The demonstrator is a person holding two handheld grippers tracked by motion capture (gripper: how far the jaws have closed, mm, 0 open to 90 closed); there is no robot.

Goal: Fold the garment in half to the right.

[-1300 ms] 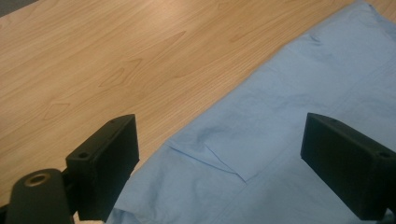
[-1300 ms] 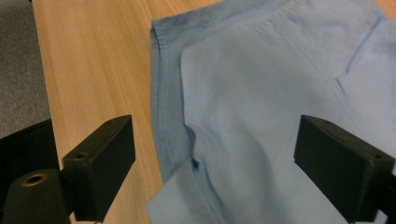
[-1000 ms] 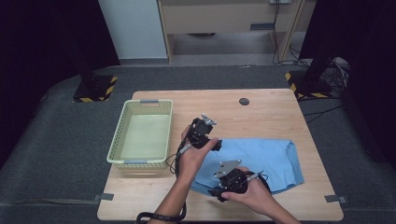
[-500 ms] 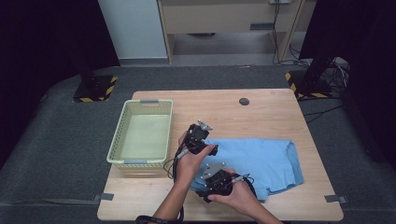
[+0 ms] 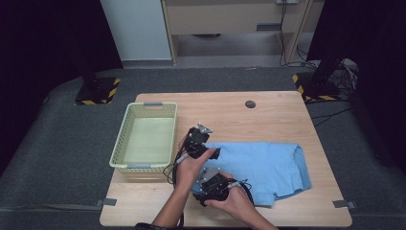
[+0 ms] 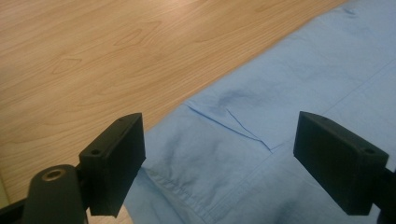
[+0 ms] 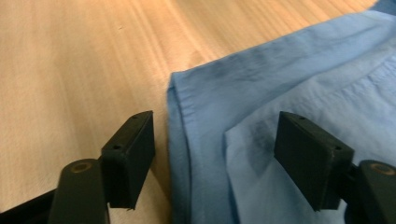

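A light blue shirt lies spread flat on the wooden tabletop, on its right half and near the front edge. A person reaches in from the front with a gripper in each hand.

The left gripper sits at the shirt's left edge, on the far side. Seen from the left gripper view, its two black fingers stand wide apart and hold nothing. The shirt's hemmed corner lies under the gap between them, with bare wood off to one side.

The right gripper is nearer the front, at the shirt's left front corner, just beside the left gripper. The person's right hand wraps around it. In the right gripper view its fingers are apart too and grip nothing. They have just been opening a bit more. The folded edge of the shirt runs between them, one finger over the wood and the other over the blue cloth.

A pale green plastic basket stands on the left side of the tabletop, near the left gripper. A small dark round disc is set in the tabletop near the far edge, well apart from the shirt.
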